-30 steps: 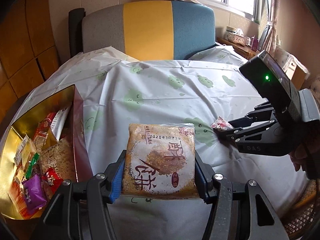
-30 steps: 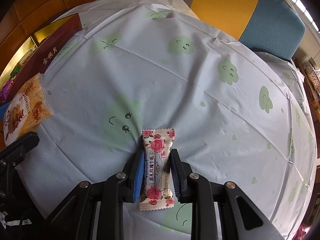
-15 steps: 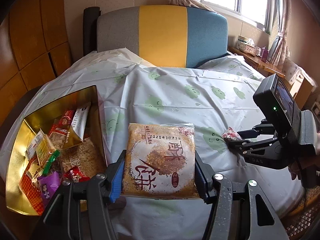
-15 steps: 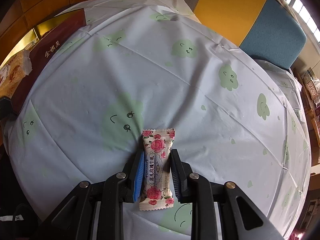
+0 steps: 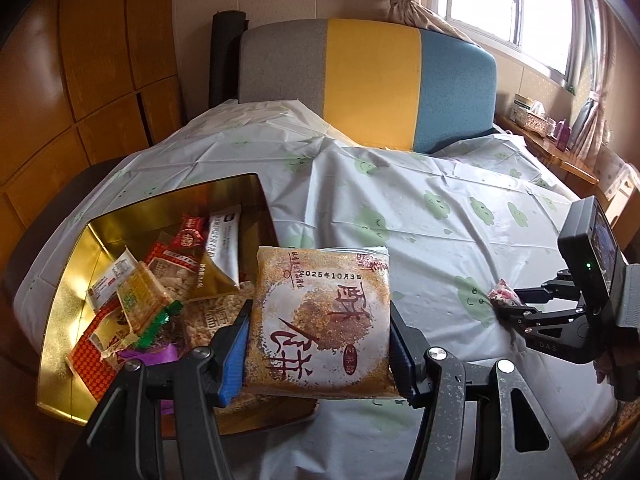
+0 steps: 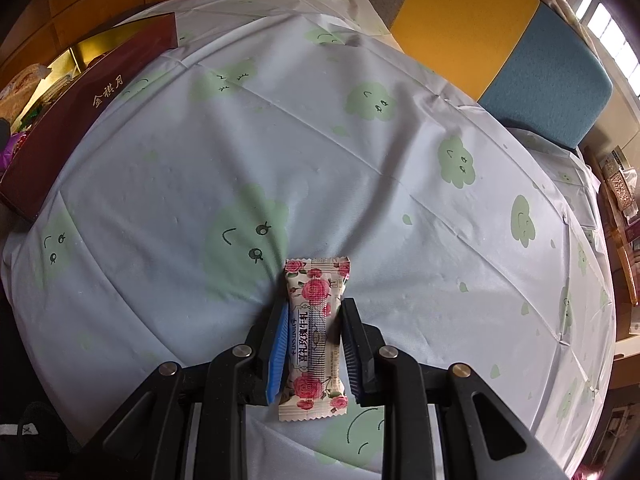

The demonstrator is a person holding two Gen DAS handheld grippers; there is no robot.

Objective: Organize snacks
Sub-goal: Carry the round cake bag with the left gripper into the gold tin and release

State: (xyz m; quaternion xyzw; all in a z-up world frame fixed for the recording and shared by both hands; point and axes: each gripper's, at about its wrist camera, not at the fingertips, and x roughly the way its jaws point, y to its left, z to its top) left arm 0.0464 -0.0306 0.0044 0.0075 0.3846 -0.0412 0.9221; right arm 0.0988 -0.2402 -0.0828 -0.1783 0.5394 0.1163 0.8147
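Observation:
My left gripper (image 5: 320,344) is shut on a square brown cake packet (image 5: 322,320) with red characters, held in the air at the right edge of a gold-lined box (image 5: 64,296). Several wrapped snacks (image 5: 160,280) lie in that box. My right gripper (image 6: 314,340) is shut on a small rose-printed candy bar (image 6: 314,332), close above the tablecloth. The left wrist view shows the right gripper (image 5: 510,304) far right, with the rose candy (image 5: 502,294) in its tips. In the right wrist view the box shows its dark red outer wall (image 6: 80,120) at the upper left.
A round table under a pale cloth with green cloud faces (image 6: 360,140) fills both views. Behind it stands a chair with grey, yellow and blue back panels (image 5: 372,80). Wood panelling (image 5: 80,80) is on the left, and a cluttered sideboard (image 5: 536,120) sits under the window at right.
My left gripper has carried the cake packet leftward and up, so the gold box now lies right beside and under it. The right gripper has stayed put with its candy.

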